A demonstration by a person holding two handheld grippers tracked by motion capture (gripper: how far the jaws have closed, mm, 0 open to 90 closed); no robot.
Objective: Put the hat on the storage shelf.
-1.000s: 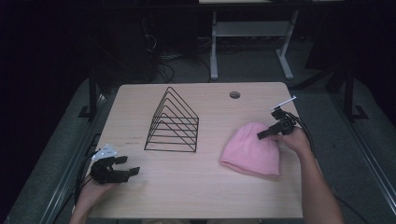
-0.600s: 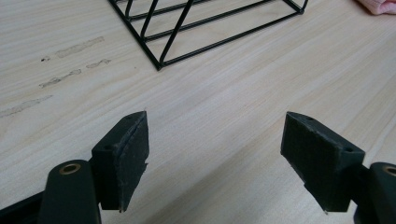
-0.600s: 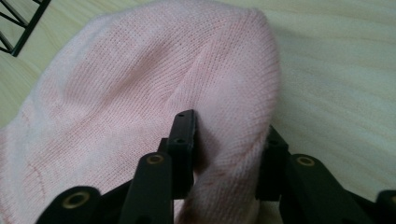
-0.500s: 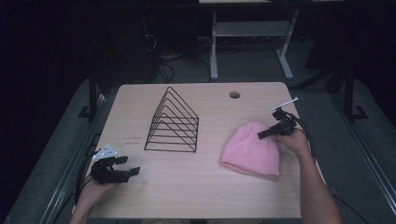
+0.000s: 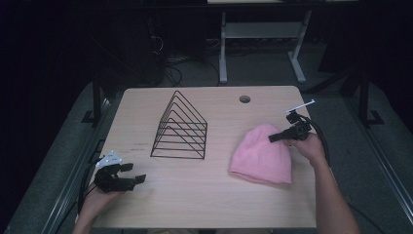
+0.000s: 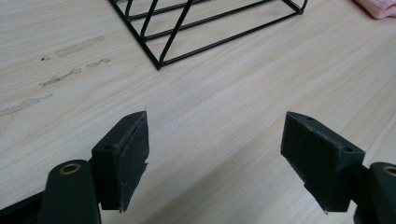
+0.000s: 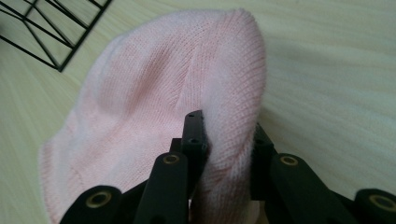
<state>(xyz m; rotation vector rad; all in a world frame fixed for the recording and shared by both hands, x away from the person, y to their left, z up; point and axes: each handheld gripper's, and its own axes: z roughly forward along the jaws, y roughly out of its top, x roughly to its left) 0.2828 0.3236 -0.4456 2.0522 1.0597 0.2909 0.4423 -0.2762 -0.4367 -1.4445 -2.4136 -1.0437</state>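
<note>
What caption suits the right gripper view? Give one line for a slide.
Right gripper pinches a fold of the pink knit hat on the wooden table.

Light wooden table (image 5: pixel 204 204) on grey floor (image 5: pixel 63 161), dim room beyond.

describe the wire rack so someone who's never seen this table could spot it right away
Start at the light wooden table and look to its middle, a little toward the far edge. There stands the black wire rack, left of the pink knit hat that the right gripper pinches. It is the one see-through thing there: thin black rods forming nested triangles that rise to a peak.
</note>
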